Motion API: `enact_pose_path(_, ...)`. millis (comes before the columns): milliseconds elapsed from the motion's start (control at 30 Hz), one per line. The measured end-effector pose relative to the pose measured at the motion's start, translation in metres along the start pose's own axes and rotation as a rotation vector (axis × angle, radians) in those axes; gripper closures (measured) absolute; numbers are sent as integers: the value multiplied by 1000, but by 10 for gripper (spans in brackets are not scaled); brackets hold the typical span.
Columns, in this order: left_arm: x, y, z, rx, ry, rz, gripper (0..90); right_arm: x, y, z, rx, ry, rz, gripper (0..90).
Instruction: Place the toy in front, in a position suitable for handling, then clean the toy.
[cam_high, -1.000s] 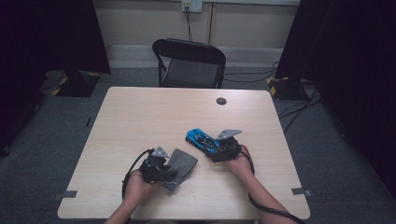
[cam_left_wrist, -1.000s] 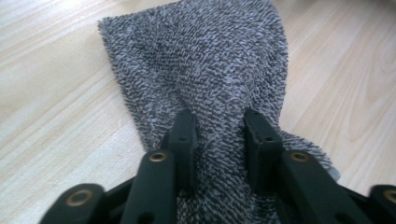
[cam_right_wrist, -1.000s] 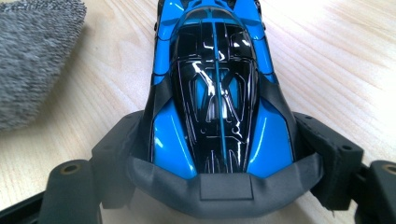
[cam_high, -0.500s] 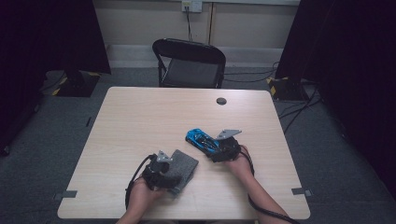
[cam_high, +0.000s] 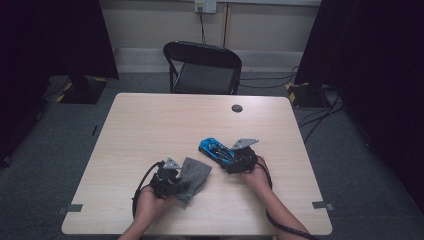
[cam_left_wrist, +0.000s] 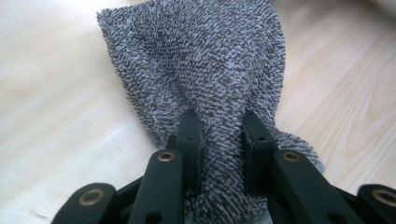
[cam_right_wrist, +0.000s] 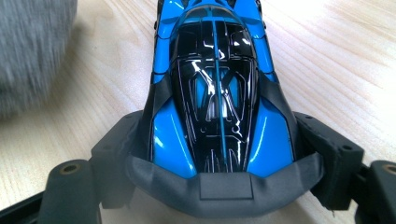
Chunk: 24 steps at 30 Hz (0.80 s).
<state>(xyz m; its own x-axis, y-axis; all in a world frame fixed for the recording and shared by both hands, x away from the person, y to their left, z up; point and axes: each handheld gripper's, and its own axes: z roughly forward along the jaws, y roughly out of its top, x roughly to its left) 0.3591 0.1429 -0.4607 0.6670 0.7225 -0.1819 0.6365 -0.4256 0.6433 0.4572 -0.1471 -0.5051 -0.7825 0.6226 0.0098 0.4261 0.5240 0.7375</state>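
Right gripper view: right gripper (cam_right_wrist: 219, 154) clamps a glossy blue-black toy car (cam_right_wrist: 215, 88); left gripper (cam_left_wrist: 219, 135) apparently pinches grey terry cloth (cam_left_wrist: 201, 60).

The pale wooden counter (cam_high: 150, 125) is lit dimly from above; glare is seen on the glossy blue toy car (cam_right_wrist: 217, 88), and the room's edges are left dark.

The cloth (cam_left_wrist: 201, 70) is speckled grey, a nubby weave of dark and pale flecks, pinched between the black jaws of the left gripper (cam_left_wrist: 219, 135), whose pivots have brassy rings. The toy car (cam_right_wrist: 215, 88) is glossy bright blue with a black roof lined in thin blue stripes and a dark grey rear wing; the right gripper (cam_right_wrist: 224, 154) clasping its sides is black. The table (cam_high: 150, 125) is pale wood grain, with a small dark disc (cam_high: 237, 108) toward 12 o'clock. The chair (cam_high: 202, 67) is black.
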Motion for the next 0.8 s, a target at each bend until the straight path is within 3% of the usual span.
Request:
enact_pose_path(200,5,10,-1,0,13,31,734,0,0,0,-1,-1,-1,237)
enact_pose_path(467,6,28,-5,-46,8,57,732,0,0,0,0,0,0,237)
enact_pose_path(800,2,50,15,-29,-1,102,731,0,0,0,0,-1,-1,237)
